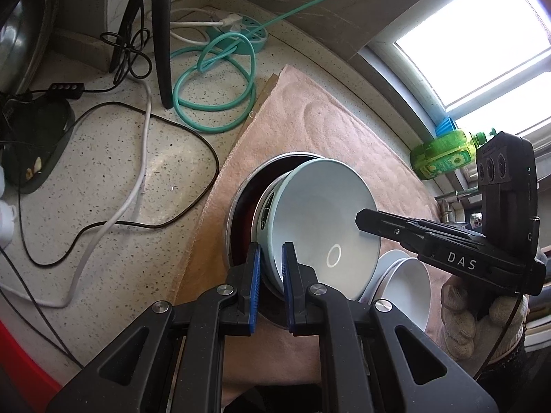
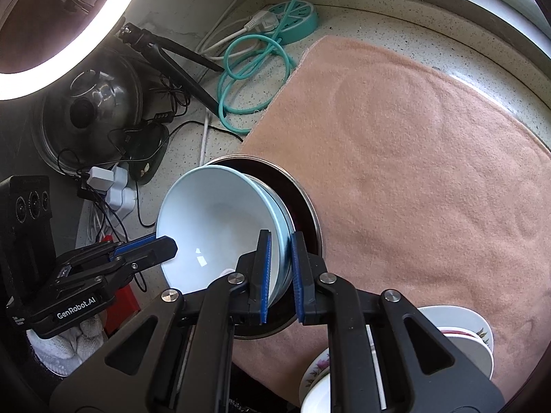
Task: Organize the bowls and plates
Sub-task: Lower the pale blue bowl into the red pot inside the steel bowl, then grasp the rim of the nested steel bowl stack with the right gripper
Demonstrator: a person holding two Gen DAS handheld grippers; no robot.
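A pale blue bowl (image 1: 320, 213) (image 2: 213, 220) is held tilted between my two grippers, just above a steel-rimmed dark dish (image 1: 237, 206) (image 2: 310, 213) on the pink towel (image 1: 310, 120) (image 2: 413, 137). A second, patterned rim shows nested under the bowl. My left gripper (image 1: 272, 282) (image 2: 172, 246) is shut on one side of the bowl's rim. My right gripper (image 2: 280, 275) (image 1: 360, 222) is shut on the opposite side, held by a gloved hand (image 1: 465, 316). White bowls (image 1: 406, 282) are stacked on the towel at the right, and some have flower patterns (image 2: 458, 340).
A coiled teal cable (image 1: 213, 79) (image 2: 255, 65) and its round power strip (image 2: 296, 17) lie beside the towel. Black and white cables (image 1: 144, 158), a tripod leg (image 1: 162, 41) and a steel pot lid (image 2: 93, 110) crowd the left counter. A green bottle (image 1: 444, 155) stands by the window.
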